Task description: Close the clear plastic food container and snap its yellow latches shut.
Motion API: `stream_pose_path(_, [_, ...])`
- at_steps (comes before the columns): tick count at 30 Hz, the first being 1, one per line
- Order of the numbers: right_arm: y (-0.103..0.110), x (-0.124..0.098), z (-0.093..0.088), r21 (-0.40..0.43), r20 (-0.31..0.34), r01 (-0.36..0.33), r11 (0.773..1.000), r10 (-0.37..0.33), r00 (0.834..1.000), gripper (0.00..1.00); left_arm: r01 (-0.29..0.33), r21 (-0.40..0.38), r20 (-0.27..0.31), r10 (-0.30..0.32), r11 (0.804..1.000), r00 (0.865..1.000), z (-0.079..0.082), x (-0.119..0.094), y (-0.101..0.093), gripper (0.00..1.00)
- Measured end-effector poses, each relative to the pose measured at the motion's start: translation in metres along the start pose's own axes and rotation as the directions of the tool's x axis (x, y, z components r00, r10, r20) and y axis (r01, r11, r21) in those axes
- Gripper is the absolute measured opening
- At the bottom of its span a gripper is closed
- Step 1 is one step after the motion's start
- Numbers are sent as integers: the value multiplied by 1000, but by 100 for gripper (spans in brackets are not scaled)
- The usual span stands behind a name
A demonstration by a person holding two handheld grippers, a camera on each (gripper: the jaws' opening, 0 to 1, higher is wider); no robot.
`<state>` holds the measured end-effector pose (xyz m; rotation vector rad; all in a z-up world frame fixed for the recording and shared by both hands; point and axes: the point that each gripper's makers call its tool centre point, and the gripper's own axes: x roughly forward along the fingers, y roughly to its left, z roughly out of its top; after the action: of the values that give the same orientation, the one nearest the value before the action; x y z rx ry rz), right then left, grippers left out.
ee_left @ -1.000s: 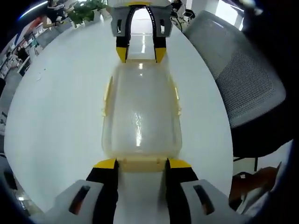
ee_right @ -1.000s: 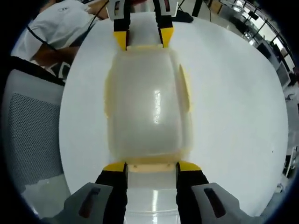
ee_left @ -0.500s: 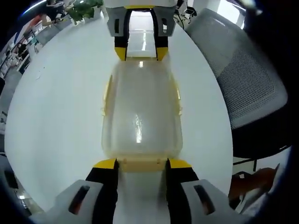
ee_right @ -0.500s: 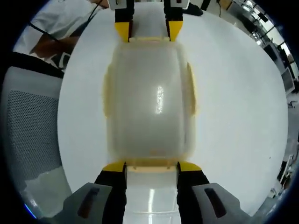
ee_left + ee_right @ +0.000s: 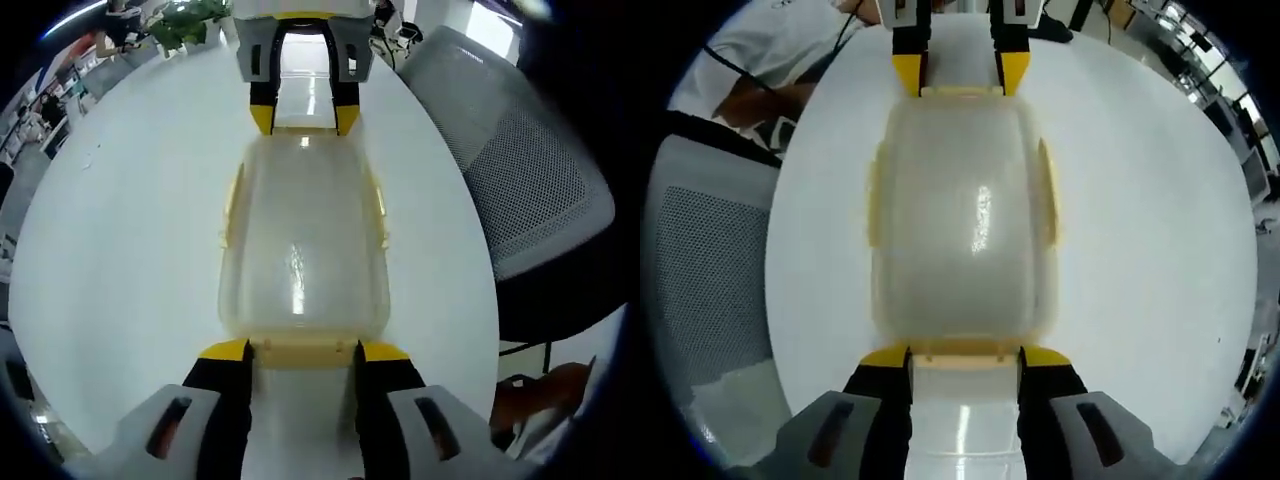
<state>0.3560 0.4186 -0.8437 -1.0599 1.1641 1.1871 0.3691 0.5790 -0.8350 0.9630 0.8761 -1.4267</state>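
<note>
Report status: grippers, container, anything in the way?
Left gripper and right gripper open, jaws bracketing the yellow end latches at opposite ends. Clear container lid-down on white table; latch state unclear. Mesh chair beside table, not obstructing.

Container: your clear food container (image 5: 960, 220) lies lid-down-shut on the white table (image 5: 1140, 250).
Right gripper (image 5: 962, 352): yellow tips at its near end latch (image 5: 962, 352), seemingly touching.
Left gripper (image 5: 960, 72): tips at the far end.
</note>
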Motion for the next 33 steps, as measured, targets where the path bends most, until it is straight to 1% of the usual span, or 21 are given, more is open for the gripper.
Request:
stream_pose_path(3, [1,-1,0,0,13,6,1000,-6,1000,39,0,11,-41,1,1000,999,0,1,-1,39])
stream_pose_path(5, [0,-2,-1,0,36,1,1000,-1,999,39,-3,11,-63,4,1000,998,1,1,-1,38])
stream_pose_path(9, [1,-2,0,-11,67,7,1000,-6,998,39,-8,-10,-68,8,1000,998,-1,0,-2,38])
stream_pose_path(14, [3,-4,4,-33,71,26,999,-24,997,39,-24,-18,-98,23,1000,995,-2,-2,-7,38])
stream_pose_path(16, [5,-9,8,-34,93,22,999,-19,995,39,-28,-19,-106,26,999,994,-4,-5,-9,38])
stream_pose_path(20, [7,-17,12,-32,123,18,999,-14,992,38,-39,-32,-85,36,999,996,-6,-16,-10,38])
stream_pose_path(23, [8,-22,13,-35,135,11,999,-7,991,38,-28,-42,-54,26,999,998,-4,-23,-11,38])
stream_pose_path(27, [11,-29,16,-34,154,7,999,-2,988,38,-31,-31,-59,29,999,998,-1,-30,-13,38])
stream_pose_path(33, [13,-32,13,-38,159,1,999,5,987,38,-36,-26,-51,34,999,998,5,-36,-17,38])
